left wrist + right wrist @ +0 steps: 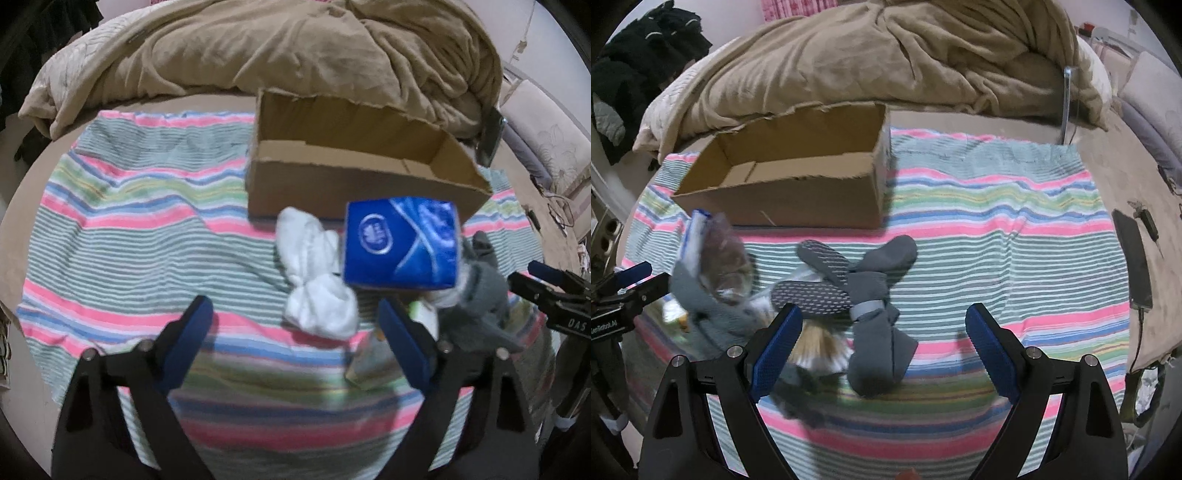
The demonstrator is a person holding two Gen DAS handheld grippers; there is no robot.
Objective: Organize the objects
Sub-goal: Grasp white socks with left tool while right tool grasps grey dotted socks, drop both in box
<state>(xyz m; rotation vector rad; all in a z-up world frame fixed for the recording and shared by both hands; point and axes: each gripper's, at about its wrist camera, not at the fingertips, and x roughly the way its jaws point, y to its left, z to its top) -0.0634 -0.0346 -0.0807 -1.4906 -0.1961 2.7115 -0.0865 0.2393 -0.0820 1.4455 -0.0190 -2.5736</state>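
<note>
A pile of loose items lies on a striped towel [147, 236] in front of an open, empty cardboard box [354, 173]. In the left wrist view a knotted white sock bundle [317, 284] lies just beyond my left gripper [295, 317], which is open with nothing between its pads. A blue tissue pack [400, 245] stands right of the bundle, with a grey sock [480, 295] beside it. In the right wrist view my right gripper [882, 314] is open above a tied grey sock bundle [871, 295]. The box [798, 181] lies behind it and the left gripper [657, 275] is at the left edge.
A rumpled tan blanket [295, 48] is heaped behind the box. A clear plastic bag [727, 258] and a small packet [820, 350] sit in the pile. A dark phone [1132, 258] with a cable lies on the bed, right of the towel [997, 229]. The right gripper [524, 273] shows at the right edge.
</note>
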